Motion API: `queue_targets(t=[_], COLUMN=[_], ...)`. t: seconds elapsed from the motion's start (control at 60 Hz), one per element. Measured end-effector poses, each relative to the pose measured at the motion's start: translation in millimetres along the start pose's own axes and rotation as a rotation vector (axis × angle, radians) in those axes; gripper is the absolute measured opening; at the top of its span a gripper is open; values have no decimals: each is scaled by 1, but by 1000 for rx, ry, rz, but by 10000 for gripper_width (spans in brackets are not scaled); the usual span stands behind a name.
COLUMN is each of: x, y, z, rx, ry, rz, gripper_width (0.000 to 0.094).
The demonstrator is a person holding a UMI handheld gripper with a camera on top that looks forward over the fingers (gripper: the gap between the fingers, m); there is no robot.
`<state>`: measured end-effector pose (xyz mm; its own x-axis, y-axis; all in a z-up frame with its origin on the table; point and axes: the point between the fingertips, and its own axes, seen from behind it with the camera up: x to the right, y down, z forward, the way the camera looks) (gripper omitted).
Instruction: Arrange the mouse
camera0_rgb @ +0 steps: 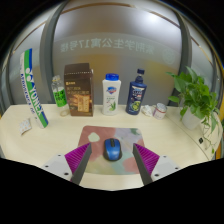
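Note:
A blue and black mouse point(112, 150) lies on a pale multicoloured mouse mat point(113, 137) on the cream table. It sits between the two fingers of my gripper point(112, 159), with a gap at each side. The fingers point(79, 157) bear magenta pads and stand wide apart, one to the left of the mouse and one to the right. The mouse rests on the mat on its own.
Along the back of the table stand a tall green and white tube point(33, 88), a green bottle point(60, 97), a brown box point(79, 88), a white bottle point(111, 95), a dark blue bottle point(135, 93), a small cup point(158, 110) and a potted plant point(195, 97).

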<state>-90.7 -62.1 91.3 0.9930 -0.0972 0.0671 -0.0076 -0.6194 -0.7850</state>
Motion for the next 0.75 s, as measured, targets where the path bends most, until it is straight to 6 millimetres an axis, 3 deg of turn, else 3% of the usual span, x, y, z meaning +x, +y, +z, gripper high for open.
queue_targets(t=[0.233,0.4,0.583,0.75], x=[-19,-33,-42,-45], y=[9,29,41,48], z=[-110,-173,-216,-232], rx=[64,78,96,102], ry=[32,47,49,53], rz=[-11,-11,-17,-31], gripper_width=[851,851,850,850])
